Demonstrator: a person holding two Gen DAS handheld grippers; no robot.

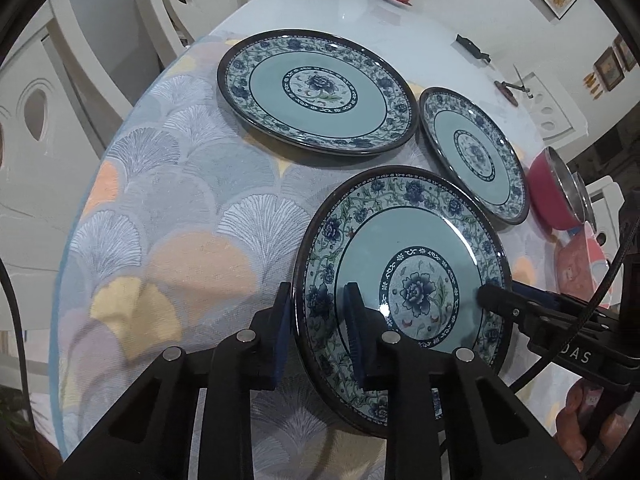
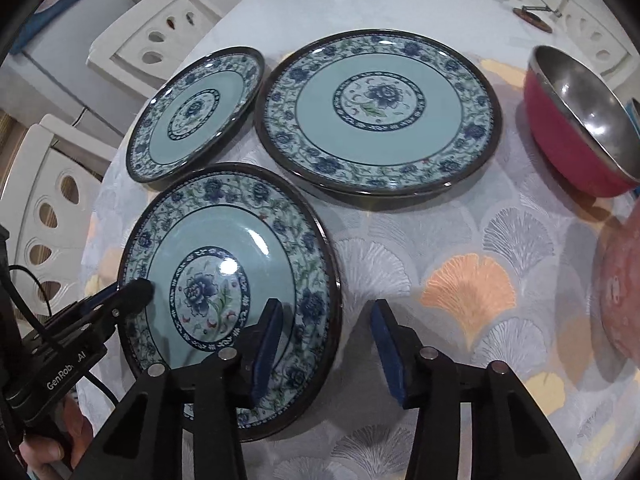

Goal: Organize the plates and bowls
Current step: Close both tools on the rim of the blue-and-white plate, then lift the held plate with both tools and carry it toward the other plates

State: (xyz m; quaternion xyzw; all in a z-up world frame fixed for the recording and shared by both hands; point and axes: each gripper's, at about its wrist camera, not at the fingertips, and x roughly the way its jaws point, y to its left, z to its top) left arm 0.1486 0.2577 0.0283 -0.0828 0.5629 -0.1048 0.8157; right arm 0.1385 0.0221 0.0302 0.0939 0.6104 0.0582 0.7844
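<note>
Straddling the near plate (image 1: pixel 404 264), left gripper (image 1: pixel 318 328) is clamped at its nine-o'clock rim; right gripper (image 2: pixel 326 348), three-o'clock, is seen unclosed.

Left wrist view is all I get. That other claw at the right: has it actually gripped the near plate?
Observer: Not yet. The right claw straddles the rim of the near plate, but its outer finger stands clear of the rim, over the tablecloth.
Operator: And the red bowl at my edge, is anything in it?
Observer: The red bowl shows a bare steel inside. Nothing is in the part I can see.
</note>
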